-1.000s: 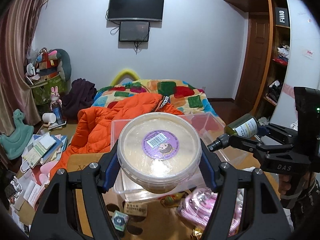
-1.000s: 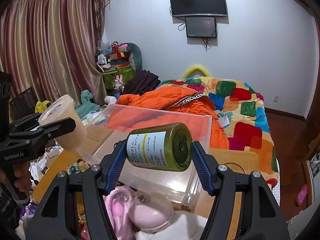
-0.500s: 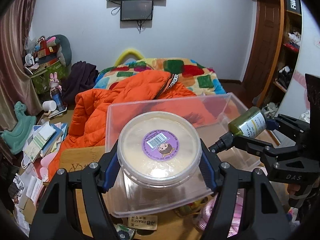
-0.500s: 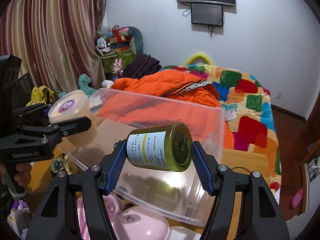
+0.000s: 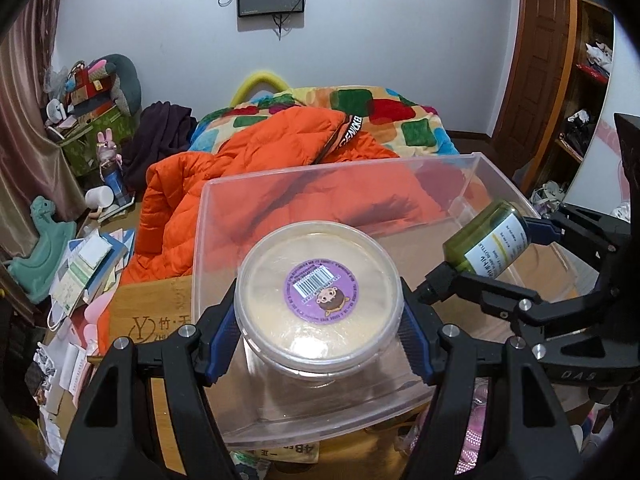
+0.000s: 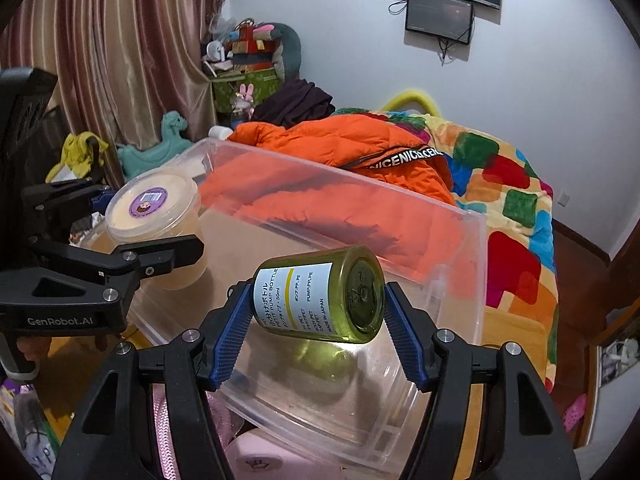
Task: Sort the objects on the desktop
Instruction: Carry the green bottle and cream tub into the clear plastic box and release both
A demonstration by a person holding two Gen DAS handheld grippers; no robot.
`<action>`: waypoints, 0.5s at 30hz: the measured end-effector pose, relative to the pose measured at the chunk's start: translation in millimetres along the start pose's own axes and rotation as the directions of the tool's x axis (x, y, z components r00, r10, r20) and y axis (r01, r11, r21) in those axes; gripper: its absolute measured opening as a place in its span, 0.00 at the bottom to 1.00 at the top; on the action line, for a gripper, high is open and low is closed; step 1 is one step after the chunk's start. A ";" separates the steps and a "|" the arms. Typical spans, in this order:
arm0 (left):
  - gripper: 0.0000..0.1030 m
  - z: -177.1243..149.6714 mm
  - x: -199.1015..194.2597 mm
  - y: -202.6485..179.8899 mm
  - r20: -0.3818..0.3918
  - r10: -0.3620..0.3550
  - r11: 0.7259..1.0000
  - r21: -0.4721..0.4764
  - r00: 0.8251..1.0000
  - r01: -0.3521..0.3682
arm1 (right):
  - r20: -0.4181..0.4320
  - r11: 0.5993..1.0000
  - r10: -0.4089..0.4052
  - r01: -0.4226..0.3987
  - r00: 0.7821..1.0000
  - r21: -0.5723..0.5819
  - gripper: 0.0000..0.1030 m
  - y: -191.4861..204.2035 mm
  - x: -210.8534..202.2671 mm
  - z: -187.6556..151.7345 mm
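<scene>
In the left wrist view, the left tool [image 5: 318,338] pinched a round cream tub [image 5: 318,296] with a purple barcode sticker on its lid, its blue pads pressed to either side, held above the open clear plastic bin [image 5: 208,216] that stood on the wooden table [image 5: 156,312]; the bin's floor looked bare where it showed. At the right, the right tool [image 5: 486,248] gripped a small green pump bottle [image 5: 486,242] over the bin's right side. In the right wrist view, the right tool [image 6: 318,334] clamped the green bottle [image 6: 320,298] lying sideways between its pads, over the bin [image 6: 476,280]. The left tool [image 6: 120,228] held the tub [image 6: 154,208] over the bin's left end. An orange jacket [image 6: 360,148] lay on the bed behind.
</scene>
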State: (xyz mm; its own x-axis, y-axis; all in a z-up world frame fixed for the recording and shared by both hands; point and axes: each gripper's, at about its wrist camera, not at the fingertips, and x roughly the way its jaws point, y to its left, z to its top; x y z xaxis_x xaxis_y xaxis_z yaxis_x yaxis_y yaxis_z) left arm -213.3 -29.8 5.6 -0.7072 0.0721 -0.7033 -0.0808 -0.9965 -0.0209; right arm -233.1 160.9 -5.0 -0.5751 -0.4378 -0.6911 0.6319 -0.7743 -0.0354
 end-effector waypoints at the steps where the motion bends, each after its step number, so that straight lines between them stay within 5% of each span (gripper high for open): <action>1: 0.67 -0.6 0.3 0.0 -0.002 0.001 1.000 -0.001 1.000 -0.001 | -0.002 1.000 -0.001 0.001 1.000 -0.005 0.60 1.1 0.6 0.0; 11: 0.68 -2.5 3.5 -5.7 -0.004 0.030 0.999 0.030 1.000 -0.030 | -0.010 1.000 -0.012 0.012 1.000 0.000 0.60 4.2 4.3 0.0; 15: 0.79 -1.5 -3.7 -5.2 0.039 0.058 0.998 0.034 0.998 -0.060 | 0.000 0.999 -0.033 0.033 0.999 -0.013 0.62 6.8 0.8 -0.4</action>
State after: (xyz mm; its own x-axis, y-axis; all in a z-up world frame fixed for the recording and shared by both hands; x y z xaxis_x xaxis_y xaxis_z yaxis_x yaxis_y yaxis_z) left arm -209.2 -25.0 7.2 -0.7374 0.0153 -0.6753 -0.0620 -0.9971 0.0451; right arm -229.0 155.6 -6.0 -0.5961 -0.4118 -0.6893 0.6189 -0.7825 -0.0677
